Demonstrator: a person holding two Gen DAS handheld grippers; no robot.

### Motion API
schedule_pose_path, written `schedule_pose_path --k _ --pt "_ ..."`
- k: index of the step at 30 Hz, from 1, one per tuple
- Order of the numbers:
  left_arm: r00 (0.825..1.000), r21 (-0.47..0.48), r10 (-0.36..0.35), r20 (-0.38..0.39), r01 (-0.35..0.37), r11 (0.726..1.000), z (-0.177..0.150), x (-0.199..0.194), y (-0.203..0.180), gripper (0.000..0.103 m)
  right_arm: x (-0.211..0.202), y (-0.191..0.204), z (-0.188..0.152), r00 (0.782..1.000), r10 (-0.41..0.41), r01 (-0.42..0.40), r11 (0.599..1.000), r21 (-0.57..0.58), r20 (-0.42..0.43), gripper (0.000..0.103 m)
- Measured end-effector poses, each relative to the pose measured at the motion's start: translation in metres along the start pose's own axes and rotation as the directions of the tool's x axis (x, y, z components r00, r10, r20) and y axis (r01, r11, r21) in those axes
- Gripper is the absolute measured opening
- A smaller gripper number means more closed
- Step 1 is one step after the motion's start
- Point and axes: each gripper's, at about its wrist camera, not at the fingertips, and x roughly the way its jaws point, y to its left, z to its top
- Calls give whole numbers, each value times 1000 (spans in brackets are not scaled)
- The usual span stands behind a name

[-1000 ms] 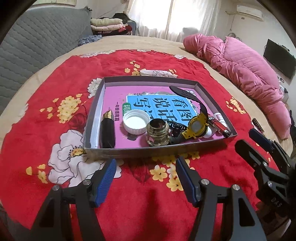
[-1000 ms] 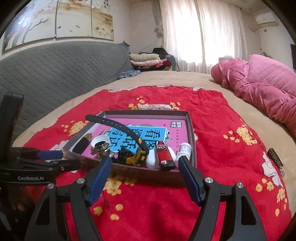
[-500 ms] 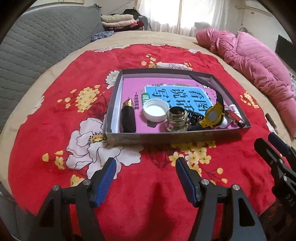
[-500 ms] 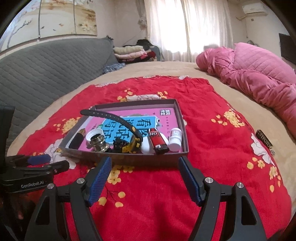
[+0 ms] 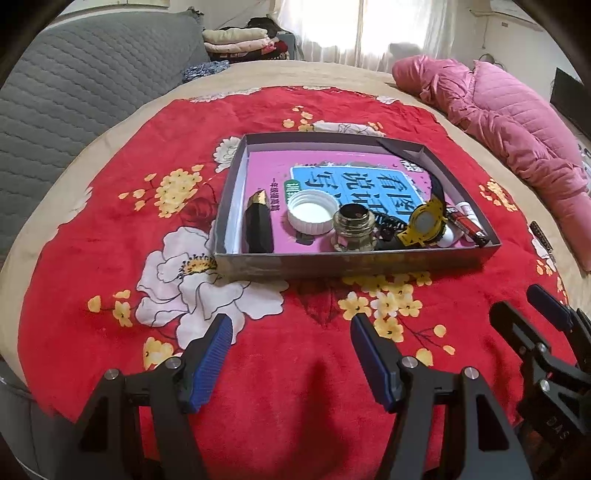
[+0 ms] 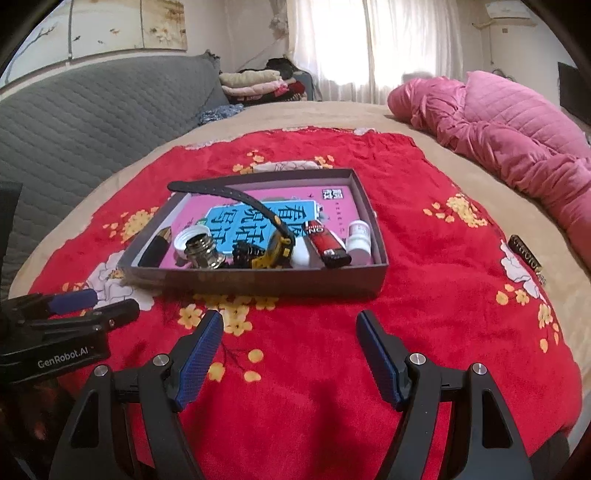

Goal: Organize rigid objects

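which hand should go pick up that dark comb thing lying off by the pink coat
Right, probably. The comb lies outside the box on its right, nearer the right gripper. The left gripper faces the box's left half. Both are open.

a red floral blanket [image 5: 110,280] covers a round bed with a tan sheet [image 6: 332,114]. a pink quilted jacket [image 6: 517,136] lies along the bed's right side. a grey quilted headboard [image 5: 74,88] curves on the left. folded clothes [image 6: 258,85] are stacked at the far side before bright white curtains [image 6: 369,48]. a painted panel [image 6: 110,26] hangs above the headboard.
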Motion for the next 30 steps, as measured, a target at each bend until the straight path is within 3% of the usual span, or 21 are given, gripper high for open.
schedule_pose_path --k 30 --pt "1000 -23 -7 -14 6 1000 -3 6 2 66 5 3 -4 999 44 -44 999 -17 15 76"
